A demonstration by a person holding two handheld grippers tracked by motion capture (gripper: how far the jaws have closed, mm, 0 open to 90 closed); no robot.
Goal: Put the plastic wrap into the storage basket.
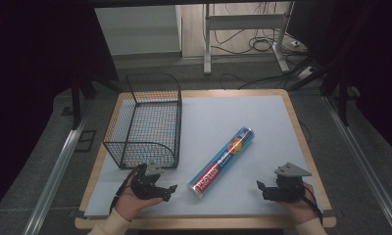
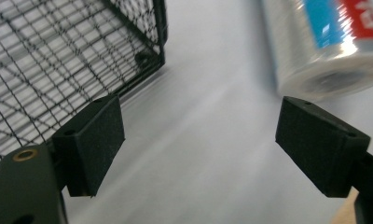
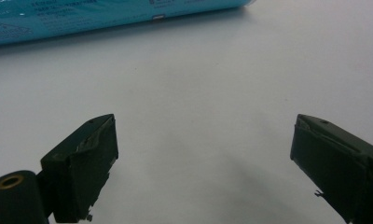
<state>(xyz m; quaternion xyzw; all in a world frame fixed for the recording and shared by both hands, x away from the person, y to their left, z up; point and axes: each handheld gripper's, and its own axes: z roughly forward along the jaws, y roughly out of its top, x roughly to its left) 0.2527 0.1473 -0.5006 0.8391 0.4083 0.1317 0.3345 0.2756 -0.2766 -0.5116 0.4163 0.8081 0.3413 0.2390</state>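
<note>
Two grippers, left [image 1: 167, 189] and right [image 1: 260, 187], jaws wide and empty, flank a glossy tube [image 1: 222, 161] lower centre; it could roll away.

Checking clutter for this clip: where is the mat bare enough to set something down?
Bare: far right of the mat, beyond the tube, and the strip between tube and right gripper. Crowded: left, where basket, left gripper and tube's near end meet.

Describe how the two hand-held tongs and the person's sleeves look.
Both are black two-jaw tongs with blocky, flat-faced jaws. The left tongs show a brass-coloured ring near the jaw base; the right tongs carry a grey three-cornered plate. Black cables trail from each. The sleeves are cream-coloured.
</note>
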